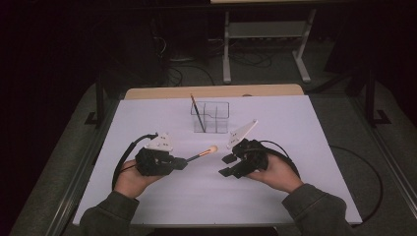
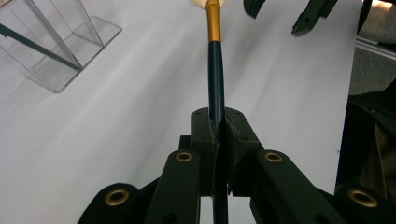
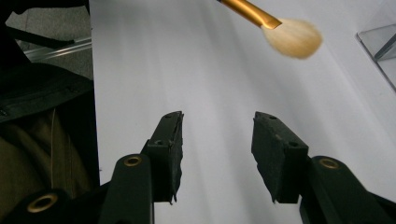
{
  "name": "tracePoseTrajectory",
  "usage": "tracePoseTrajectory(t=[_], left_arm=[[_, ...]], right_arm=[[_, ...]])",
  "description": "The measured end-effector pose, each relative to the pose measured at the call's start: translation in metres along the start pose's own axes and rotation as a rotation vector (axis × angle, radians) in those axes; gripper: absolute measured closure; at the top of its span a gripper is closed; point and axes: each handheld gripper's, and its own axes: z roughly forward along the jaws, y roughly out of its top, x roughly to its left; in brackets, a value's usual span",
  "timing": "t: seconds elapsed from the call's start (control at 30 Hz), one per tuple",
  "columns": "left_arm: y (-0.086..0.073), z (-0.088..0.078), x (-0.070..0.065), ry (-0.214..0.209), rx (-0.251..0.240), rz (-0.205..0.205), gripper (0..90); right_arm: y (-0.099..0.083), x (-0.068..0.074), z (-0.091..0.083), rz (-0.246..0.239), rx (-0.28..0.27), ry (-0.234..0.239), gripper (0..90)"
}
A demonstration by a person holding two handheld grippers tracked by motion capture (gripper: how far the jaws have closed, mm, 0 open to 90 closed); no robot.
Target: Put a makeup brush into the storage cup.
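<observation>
A makeup brush point(image 1: 204, 153) with a dark handle, gold ferrule and pale fluffy head lies level above the white table. My left gripper point(image 1: 184, 162) is shut on its handle point(image 2: 215, 70), and the pads point(image 2: 236, 135) press it from both sides. The brush head point(image 3: 292, 38) points toward my right gripper point(image 1: 226, 165), which stands open a little way off with nothing between its jaws point(image 3: 217, 135). A clear divided organizer point(image 1: 210, 117) stands farther back, with a thin dark pencil-like stick point(image 1: 197, 113) leaning in its left compartment.
The white table top point(image 1: 275, 196) spreads around both hands, with a wooden strip point(image 1: 211, 91) along its far edge. Beyond it are a dark floor, cables and a white stand point(image 1: 265, 39). A corner of the organizer point(image 2: 60, 42) sits at the left gripper view's upper left.
</observation>
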Motion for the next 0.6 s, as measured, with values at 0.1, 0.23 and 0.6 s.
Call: tracePoseTrajectory(t=[0.1,0.23,0.6], left_arm=[[0.002,0.001,0.0,-0.002,-0.001,0.0,83.5],[0.005,0.004,0.0,0.0,-0.013,-0.001,83.5],[0.014,0.013,-0.001,-0.01,-0.035,-0.021,83.5]], right_arm=[[-0.001,-0.001,0.002,0.016,-0.01,0.007,50.4],[0.0,-0.002,0.001,0.041,-0.042,0.012,50.2],[0.005,-0.002,0.005,0.052,-0.09,0.005,52.3]])
